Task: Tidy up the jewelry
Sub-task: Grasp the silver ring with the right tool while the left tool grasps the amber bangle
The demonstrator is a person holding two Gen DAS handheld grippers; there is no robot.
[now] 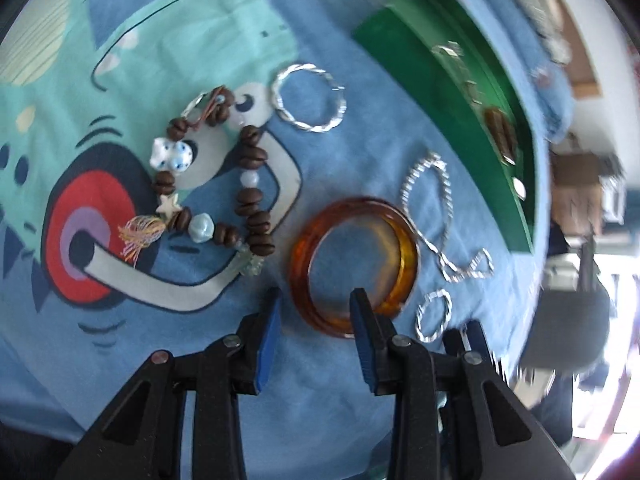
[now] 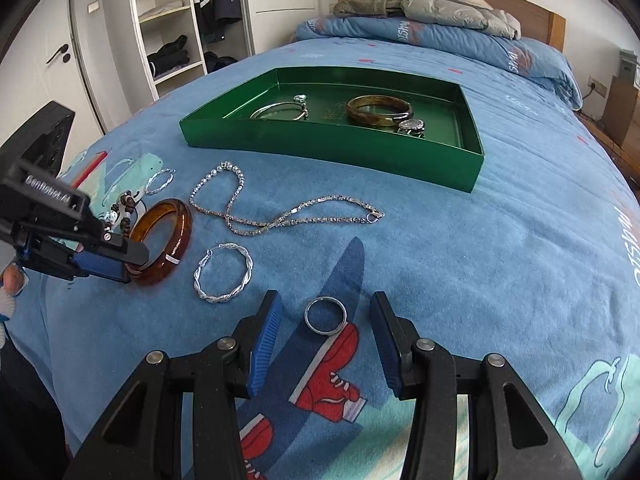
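An amber bangle (image 1: 394, 240) lies on the blue bedspread; my left gripper (image 1: 316, 300) is open with its near rim between the fingers. It also shows in the right wrist view (image 2: 176, 236), with the left gripper (image 2: 120, 264) at its edge. My right gripper (image 2: 326, 312) is open around a plain silver ring (image 2: 326, 315) lying flat. A green tray (image 2: 332, 148) holds a silver bangle (image 2: 280, 110), a dark bangle (image 2: 378, 110) and a watch (image 2: 412, 125). A beaded bracelet (image 1: 216, 176), twisted silver hoops (image 1: 308, 98) (image 2: 224, 272) and a silver chain (image 2: 280, 212) lie loose.
The tray (image 1: 400, 52) sits beyond the loose pieces. A folded duvet and jackets (image 2: 432, 12) lie at the headboard. A wardrobe with open shelves (image 2: 172, 32) stands left of the bed.
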